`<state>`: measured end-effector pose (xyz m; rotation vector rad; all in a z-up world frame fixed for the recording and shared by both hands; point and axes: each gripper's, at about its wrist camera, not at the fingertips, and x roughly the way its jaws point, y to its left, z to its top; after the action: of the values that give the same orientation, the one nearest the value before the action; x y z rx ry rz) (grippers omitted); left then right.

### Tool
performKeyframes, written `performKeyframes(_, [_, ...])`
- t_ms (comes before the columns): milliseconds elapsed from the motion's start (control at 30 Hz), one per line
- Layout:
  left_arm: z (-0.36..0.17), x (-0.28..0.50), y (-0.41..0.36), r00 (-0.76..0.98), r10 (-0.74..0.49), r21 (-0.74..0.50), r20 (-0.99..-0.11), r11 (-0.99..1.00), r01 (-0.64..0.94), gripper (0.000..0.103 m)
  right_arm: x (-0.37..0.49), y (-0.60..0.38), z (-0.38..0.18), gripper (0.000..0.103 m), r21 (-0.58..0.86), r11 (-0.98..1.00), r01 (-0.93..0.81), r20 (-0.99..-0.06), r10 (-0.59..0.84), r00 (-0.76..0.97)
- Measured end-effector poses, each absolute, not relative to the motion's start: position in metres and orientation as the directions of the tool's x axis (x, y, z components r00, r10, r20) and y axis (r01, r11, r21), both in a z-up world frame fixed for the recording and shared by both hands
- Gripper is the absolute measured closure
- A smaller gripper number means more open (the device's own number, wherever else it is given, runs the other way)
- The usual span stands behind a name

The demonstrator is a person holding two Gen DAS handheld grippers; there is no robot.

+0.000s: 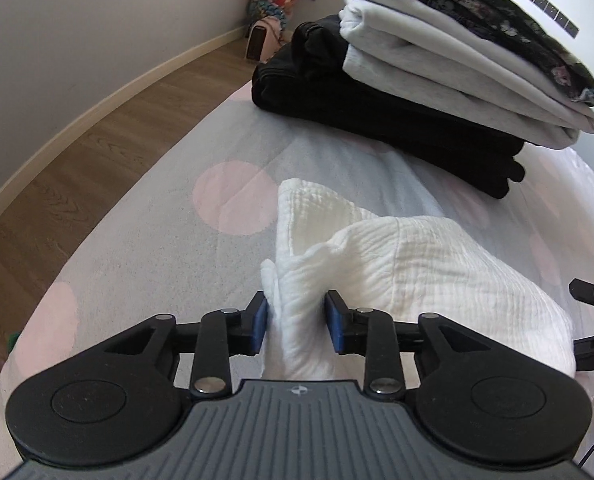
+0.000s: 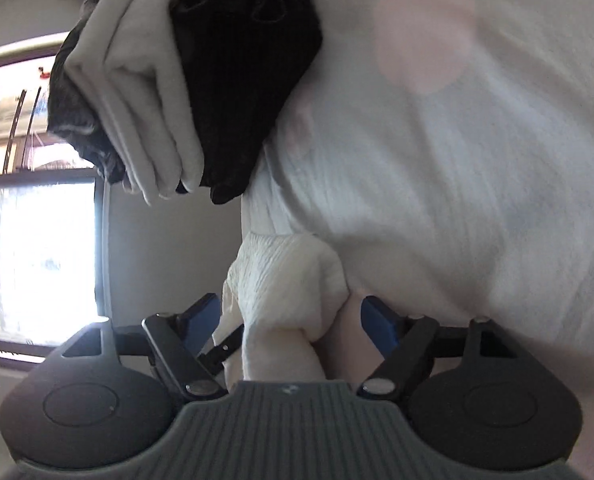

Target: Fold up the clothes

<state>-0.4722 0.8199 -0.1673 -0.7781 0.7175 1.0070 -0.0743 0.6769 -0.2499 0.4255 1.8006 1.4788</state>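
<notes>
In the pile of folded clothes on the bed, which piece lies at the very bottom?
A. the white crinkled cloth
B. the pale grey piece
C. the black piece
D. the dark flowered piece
C: in the left wrist view the black piece rests directly on the bed cover, with the pale grey piece on it and the dark flowered piece on top.

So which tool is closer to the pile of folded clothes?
Hard to call; probably the left. The left tool straddles one end of the white cloth, the folded pile straight ahead. The right tool straddles the other end, the pile up ahead.
</notes>
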Motion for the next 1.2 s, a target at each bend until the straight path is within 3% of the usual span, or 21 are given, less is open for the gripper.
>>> performKeyframes(100, [-0.172,-0.468,0.829,0.339,0.442,-0.229,-0.831,0.285,-0.931,0.06,-0.079,0.692,-0.255,0.031,0.941,0.302,-0.15,-0.319,0.653,-0.687])
performKeyframes(167, [-0.175,-0.467,0.833,0.34,0.435,-0.246,-0.834,0.257,-0.934,0.06,-0.079,0.698,-0.262,0.048,0.931,0.346,-0.116,-0.325,0.644,-0.692])
performKeyframes(267, [-0.178,-0.468,0.836,0.341,0.434,-0.27,-0.834,0.219,-0.938,0.06,-0.078,0.702,-0.276,0.068,0.914,0.401,-0.057,-0.321,0.631,-0.706])
performKeyframes(300, [-0.178,-0.468,0.837,0.338,0.433,-0.273,-0.836,0.205,-0.94,0.061,-0.079,0.704,-0.278,0.07,0.912,0.407,-0.042,-0.314,0.629,-0.712])
performKeyframes(333, [-0.177,-0.468,0.838,0.335,0.433,-0.277,-0.837,0.193,-0.941,0.064,-0.079,0.707,-0.278,0.073,0.914,0.404,-0.038,-0.306,0.626,-0.717])
performKeyframes(400, [-0.172,-0.468,0.839,0.342,0.437,-0.295,-0.832,0.173,-0.94,0.087,-0.079,0.713,-0.262,0.082,0.932,0.341,-0.127,-0.325,0.626,-0.709])
performKeyframes(467, [-0.16,-0.462,0.838,0.337,0.464,-0.273,-0.819,0.202,-0.941,0.089,-0.081,0.72,-0.227,0.087,0.929,0.186,-0.322,-0.363,0.64,-0.677])
performKeyframes(533, [-0.147,-0.453,0.836,0.327,0.492,-0.226,-0.807,0.255,-0.94,0.09,-0.091,0.723,-0.186,0.089,0.836,-0.013,-0.549,-0.409,0.651,-0.639])
performKeyframes(600, [-0.136,-0.446,0.836,0.31,0.522,-0.179,-0.795,0.287,-0.941,0.091,-0.11,0.722,-0.154,0.091,0.643,-0.18,-0.744,-0.47,0.675,-0.569])
performKeyframes(700, [-0.119,-0.44,0.841,0.322,0.571,-0.165,-0.755,0.309,-0.937,0.091,-0.126,0.715,-0.125,0.094,0.411,-0.307,-0.858,-0.466,0.738,-0.488])
performKeyframes(833, [-0.116,-0.426,0.861,0.329,0.601,-0.144,-0.728,0.335,-0.931,0.091,-0.119,0.737,-0.12,0.094,0.349,-0.289,-0.891,-0.459,0.776,-0.432])
performKeyframes(1067, [-0.159,-0.401,0.892,0.268,0.57,-0.087,-0.777,0.324,-0.942,0.089,-0.111,0.78,-0.17,0.093,0.316,-0.218,-0.923,-0.562,0.741,-0.368])
performKeyframes(1133, [-0.169,-0.4,0.895,0.241,0.56,-0.07,-0.793,0.309,-0.948,0.085,-0.112,0.785,-0.181,0.093,0.32,-0.208,-0.924,-0.587,0.722,-0.366])
performKeyframes(1200, [-0.17,-0.401,0.892,0.218,0.574,-0.058,-0.789,0.284,-0.957,0.072,-0.113,0.788,-0.187,0.091,0.328,-0.197,-0.924,-0.597,0.714,-0.365])
